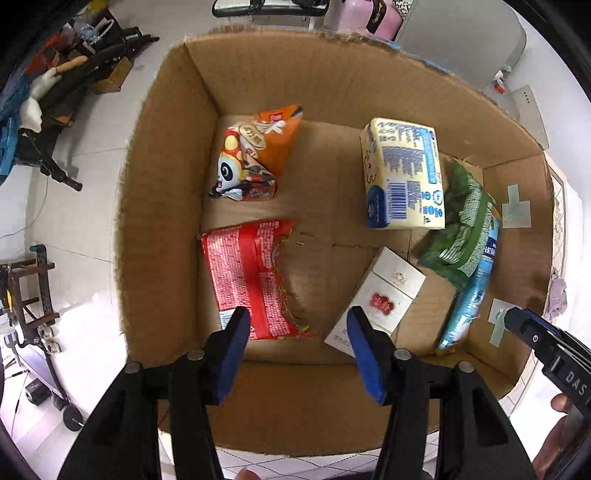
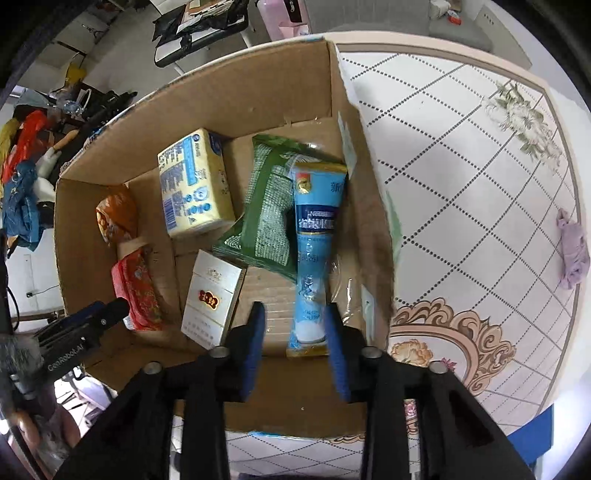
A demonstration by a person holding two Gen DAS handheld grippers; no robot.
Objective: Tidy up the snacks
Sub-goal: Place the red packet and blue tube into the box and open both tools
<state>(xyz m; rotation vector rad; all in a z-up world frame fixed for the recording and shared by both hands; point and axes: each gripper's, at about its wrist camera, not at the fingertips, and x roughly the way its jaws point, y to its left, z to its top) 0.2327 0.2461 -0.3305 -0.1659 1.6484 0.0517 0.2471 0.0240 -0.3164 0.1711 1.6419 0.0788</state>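
Observation:
An open cardboard box (image 1: 166,221) (image 2: 280,81) holds several snacks. Inside lie an orange panda packet (image 1: 255,155) (image 2: 116,214), a red packet (image 1: 251,280) (image 2: 138,291), a yellow carton (image 1: 404,173) (image 2: 194,184), a white box with a red emblem (image 1: 380,299) (image 2: 212,295), a green packet (image 1: 461,225) (image 2: 269,206) and a light blue pouch (image 1: 471,299) (image 2: 314,251). My left gripper (image 1: 299,328) hangs open above the box's near side, between the red packet and the white box. My right gripper (image 2: 293,325) is open over the blue pouch's near end, holding nothing.
The box stands on a table with a patterned white cloth (image 2: 461,184). A crumpled lilac cloth (image 2: 572,254) lies at the right. Beyond the table, floor clutter of bags and tools (image 1: 55,92) sits at the left. A pink case (image 1: 373,14) stands behind.

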